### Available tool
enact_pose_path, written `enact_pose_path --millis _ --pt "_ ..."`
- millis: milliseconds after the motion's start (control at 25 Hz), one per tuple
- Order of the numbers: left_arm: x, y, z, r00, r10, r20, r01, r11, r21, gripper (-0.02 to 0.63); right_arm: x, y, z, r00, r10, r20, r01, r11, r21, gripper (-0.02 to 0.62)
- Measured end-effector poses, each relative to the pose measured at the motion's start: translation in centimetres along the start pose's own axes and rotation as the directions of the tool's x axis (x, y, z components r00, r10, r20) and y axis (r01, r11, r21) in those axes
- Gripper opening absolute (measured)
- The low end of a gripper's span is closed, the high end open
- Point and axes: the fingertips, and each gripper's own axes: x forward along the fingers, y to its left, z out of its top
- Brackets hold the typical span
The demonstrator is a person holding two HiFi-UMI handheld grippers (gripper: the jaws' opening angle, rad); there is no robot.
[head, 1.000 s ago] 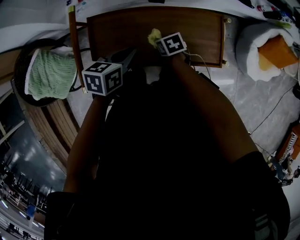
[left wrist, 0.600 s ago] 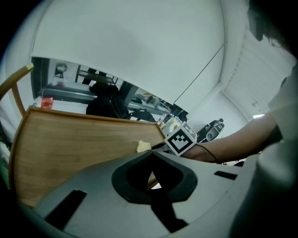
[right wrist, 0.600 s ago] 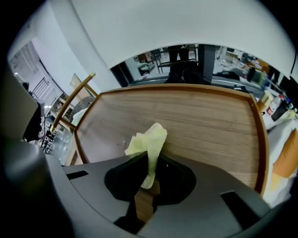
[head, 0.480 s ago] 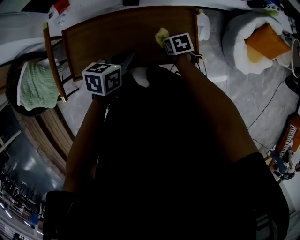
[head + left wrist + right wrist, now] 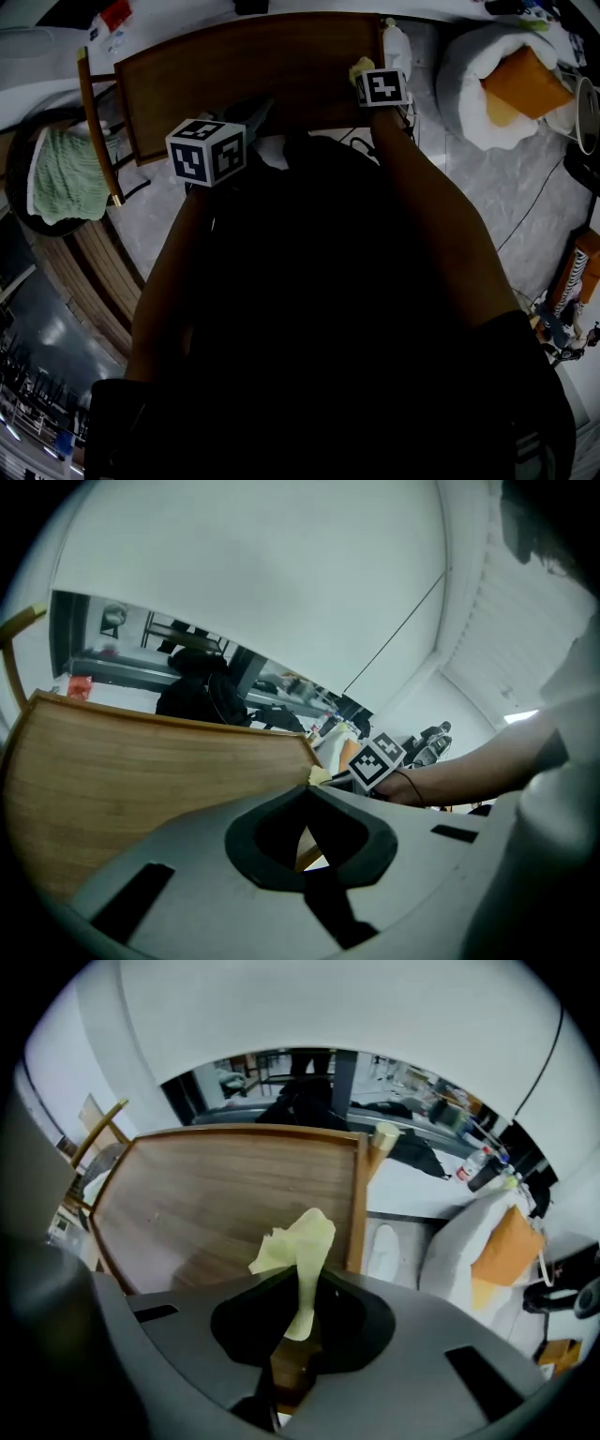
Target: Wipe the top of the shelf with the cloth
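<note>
Pinching the lower end of a crumpled yellow cloth, the right gripper has its fingers closed tight on it. The loose part of the cloth stands up just ahead of the tips. Under and ahead of those fingers lies the brown wooden shelf top. Its raised right edge runs just to the right of the cloth. Whether the cloth presses on the wood cannot be told.

The left gripper has its fingers pressed together with nothing between them. The tips are over the near edge of the shelf top, and the wood spreads ahead and to the left of them. Ahead and to the right of the left fingers show the cloth's yellow tip and the right gripper's marker cube, with the person's forearm behind it.

In the head view the right fingers are at the right end of the shelf top, well apart from the left fingers. Farther right of the right fingers, past the shelf's edge, a white cushion holding an orange piece sits on the grey floor. Far to the left of the left fingers lies a green knitted fabric.
</note>
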Motion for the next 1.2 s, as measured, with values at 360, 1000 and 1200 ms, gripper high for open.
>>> enact_pose_path --millis 360,1000,1200 --pt "-5.4 4.2 1.3 0.997 0.038 0.06 -0.037 0.999 -0.021 0.011 -1.3 2.6 4.5 0.988 0.025 0.152 -0.047 0.989 0.141 0.048" --pt "-24.1 16.8 0.2 0.943 0.282 0.178 -0.242 0.946 -0.217 0.011 -2.4 48.0 9.9 0.703 0.711 0.016 -0.65 0.652 -0.391 0.048" --pt "-27.7 19.1 -2.4 0.936 0.318 0.153 -0.28 0.933 -0.226 0.011 -0.3 55.1 6.7 0.656 0.741 -0.147 -0.715 0.546 -0.437 0.048"
